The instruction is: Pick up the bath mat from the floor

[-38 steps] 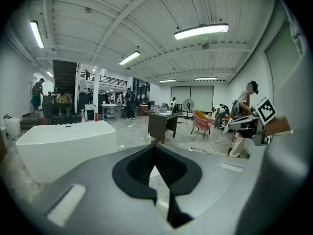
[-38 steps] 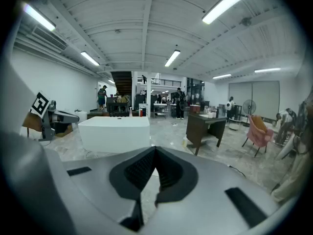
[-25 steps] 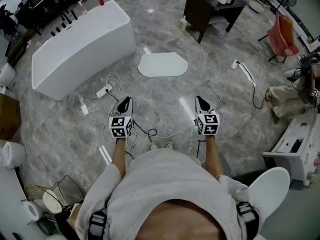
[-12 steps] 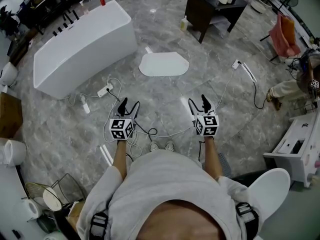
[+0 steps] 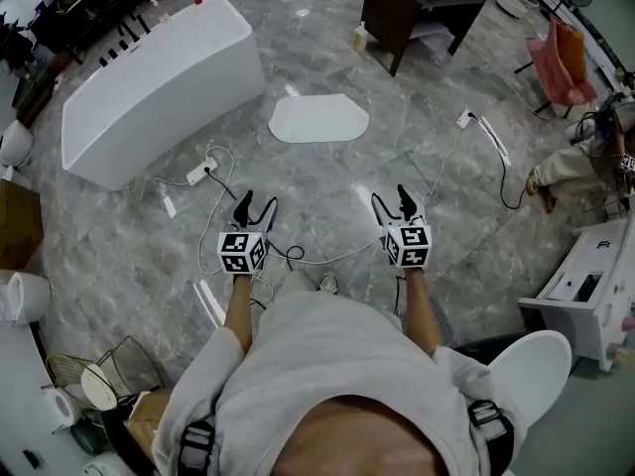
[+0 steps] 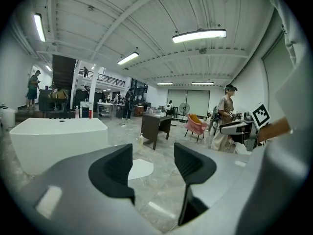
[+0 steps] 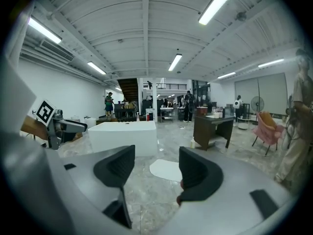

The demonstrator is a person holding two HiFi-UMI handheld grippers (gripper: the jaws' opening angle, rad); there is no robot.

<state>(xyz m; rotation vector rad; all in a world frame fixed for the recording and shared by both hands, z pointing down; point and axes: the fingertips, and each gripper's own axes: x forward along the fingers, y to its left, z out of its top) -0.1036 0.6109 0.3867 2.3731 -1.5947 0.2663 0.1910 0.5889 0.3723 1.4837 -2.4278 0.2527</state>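
Observation:
The bath mat (image 5: pixel 318 119) is a flat white sheet with angled corners, lying on the grey marble floor well ahead of me, between the bathtub and the dark desk. It also shows between the jaws in the left gripper view (image 6: pixel 141 169) and the right gripper view (image 7: pixel 167 170). My left gripper (image 5: pixel 255 207) is held at waist height, open and empty. My right gripper (image 5: pixel 389 202) is level with it, open and empty too. Both point toward the mat, far short of it.
A white bathtub (image 5: pixel 149 87) stands at the left, a dark desk (image 5: pixel 417 13) at the back right. Cables and a power strip (image 5: pixel 201 174) trail over the floor ahead of me. A pink chair (image 5: pixel 563 58) and a seated person (image 5: pixel 585 172) are at the right.
Both grippers went from shut to open. I have stepped forward a little; the mat and tub have shifted slightly in the head view.

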